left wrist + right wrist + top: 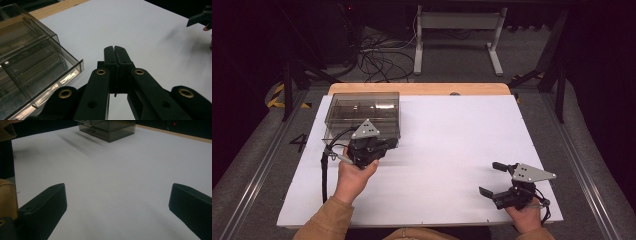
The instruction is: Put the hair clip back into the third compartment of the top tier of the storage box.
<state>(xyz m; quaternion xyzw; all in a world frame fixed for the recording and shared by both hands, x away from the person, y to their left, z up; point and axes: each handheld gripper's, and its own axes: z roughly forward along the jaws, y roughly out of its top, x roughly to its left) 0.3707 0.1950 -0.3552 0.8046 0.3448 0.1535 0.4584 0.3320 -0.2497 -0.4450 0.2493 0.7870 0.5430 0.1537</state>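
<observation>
A smoky clear plastic box with inner dividers sits at the back left of the white table. My left gripper hovers just in front of its near right corner, jaws pressed together with nothing between them. In the left gripper view the box lies to the left of the shut gripper. My right gripper is held near the front right edge, jaws spread wide and empty. In the right gripper view the open gripper faces bare table, with the box far ahead.
A wooden strip borders the table's far edge. Beyond it stand a white stand and loose cables on the floor. A tan sleeve enters at the bottom left.
</observation>
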